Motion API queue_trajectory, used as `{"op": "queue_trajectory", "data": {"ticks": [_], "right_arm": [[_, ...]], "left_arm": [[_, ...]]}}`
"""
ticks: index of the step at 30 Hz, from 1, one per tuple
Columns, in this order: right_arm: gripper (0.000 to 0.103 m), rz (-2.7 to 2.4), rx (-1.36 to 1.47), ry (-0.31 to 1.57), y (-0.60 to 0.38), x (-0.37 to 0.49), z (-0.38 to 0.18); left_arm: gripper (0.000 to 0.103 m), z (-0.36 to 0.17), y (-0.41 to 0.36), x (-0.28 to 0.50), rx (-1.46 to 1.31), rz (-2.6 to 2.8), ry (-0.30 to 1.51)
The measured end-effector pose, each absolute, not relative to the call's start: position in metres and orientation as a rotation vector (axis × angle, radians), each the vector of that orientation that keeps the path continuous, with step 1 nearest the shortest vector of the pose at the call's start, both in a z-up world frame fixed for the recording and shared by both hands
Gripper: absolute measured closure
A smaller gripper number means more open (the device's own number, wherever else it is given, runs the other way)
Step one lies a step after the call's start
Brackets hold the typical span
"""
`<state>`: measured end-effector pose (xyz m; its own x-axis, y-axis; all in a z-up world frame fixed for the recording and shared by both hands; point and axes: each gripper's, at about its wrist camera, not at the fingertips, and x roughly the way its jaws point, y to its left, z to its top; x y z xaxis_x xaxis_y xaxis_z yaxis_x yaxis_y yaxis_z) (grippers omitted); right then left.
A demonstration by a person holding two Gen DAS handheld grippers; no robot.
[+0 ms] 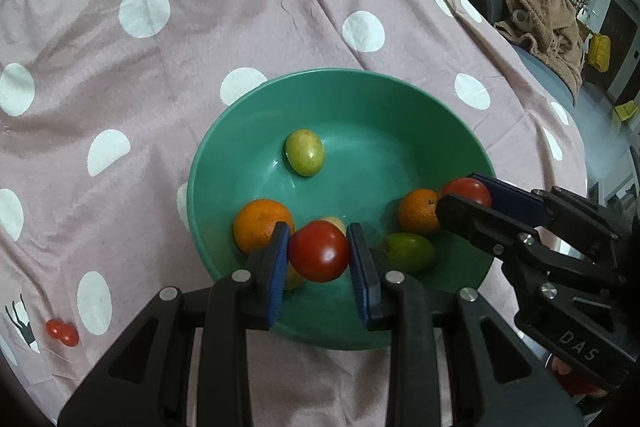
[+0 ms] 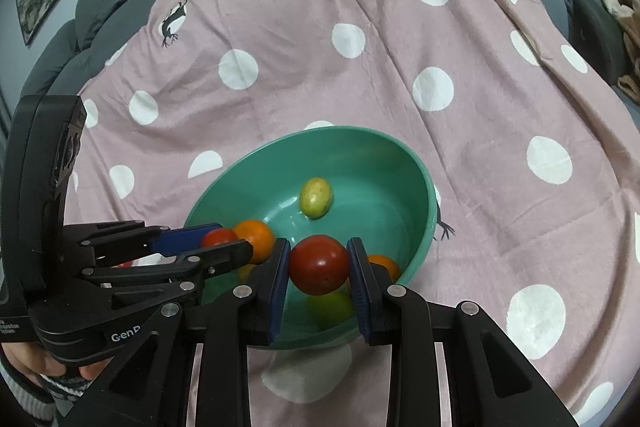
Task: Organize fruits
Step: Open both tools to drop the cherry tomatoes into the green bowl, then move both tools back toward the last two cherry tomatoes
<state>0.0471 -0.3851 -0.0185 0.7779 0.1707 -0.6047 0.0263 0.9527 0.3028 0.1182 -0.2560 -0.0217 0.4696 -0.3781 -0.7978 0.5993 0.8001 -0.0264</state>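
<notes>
Each gripper is clenched on a red tomato over the green bowl (image 1: 400, 83): the left gripper (image 1: 319, 251) on one tomato (image 1: 319, 251), the right gripper (image 2: 319, 265) on another tomato (image 2: 319, 265). Two oranges (image 1: 262, 229) and some greenish fruits (image 1: 304, 151) already lie inside. Two small cherry tomatoes (image 1: 62, 332) remain on the spotted cloth (image 1: 200, 27), so sorting looks nearly finished.

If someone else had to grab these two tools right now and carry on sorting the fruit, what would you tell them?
Left hand-held gripper: shut on a red tomato over the green bowl.
Right hand-held gripper: shut on another tomato, also over the bowl.
In the bowl: two oranges, a yellowish fruit, a green fruit.
Left: release both tomatoes into the bowl, then probably fetch the small red fruits lying on the spotted cloth.
</notes>
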Motion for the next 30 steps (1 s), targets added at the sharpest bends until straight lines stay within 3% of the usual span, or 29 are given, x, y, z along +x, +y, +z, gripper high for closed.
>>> {"op": "queue_trajectory", "data": {"ticks": [4, 9, 14, 25, 30], "right_arm": [[0.072, 0.073, 0.295, 0.683, -0.384, 0.048, -0.018], [0.068, 0.058, 0.296, 0.682, -0.383, 0.047, -0.018], [0.061, 0.038, 0.293, 0.68, -0.381, 0.042, -0.014], [0.055, 0.057, 0.268, 0.668, -0.357, 0.019, 0.001], [0.046, 0.098, 0.242, 0.655, -0.336, 0.009, 0.008]], "left_arm": [[0.058, -0.022, -0.255, 0.119, 0.271, -0.608, 0.893], [0.052, -0.019, -0.251, 0.117, 0.266, -0.599, 0.878], [0.036, -0.013, -0.235, 0.112, 0.232, -0.58, 0.869], [0.018, -0.01, -0.148, 0.079, 0.077, -0.439, 0.888], [0.01, -0.018, -0.103, 0.062, -0.011, -0.363, 0.924]]}}
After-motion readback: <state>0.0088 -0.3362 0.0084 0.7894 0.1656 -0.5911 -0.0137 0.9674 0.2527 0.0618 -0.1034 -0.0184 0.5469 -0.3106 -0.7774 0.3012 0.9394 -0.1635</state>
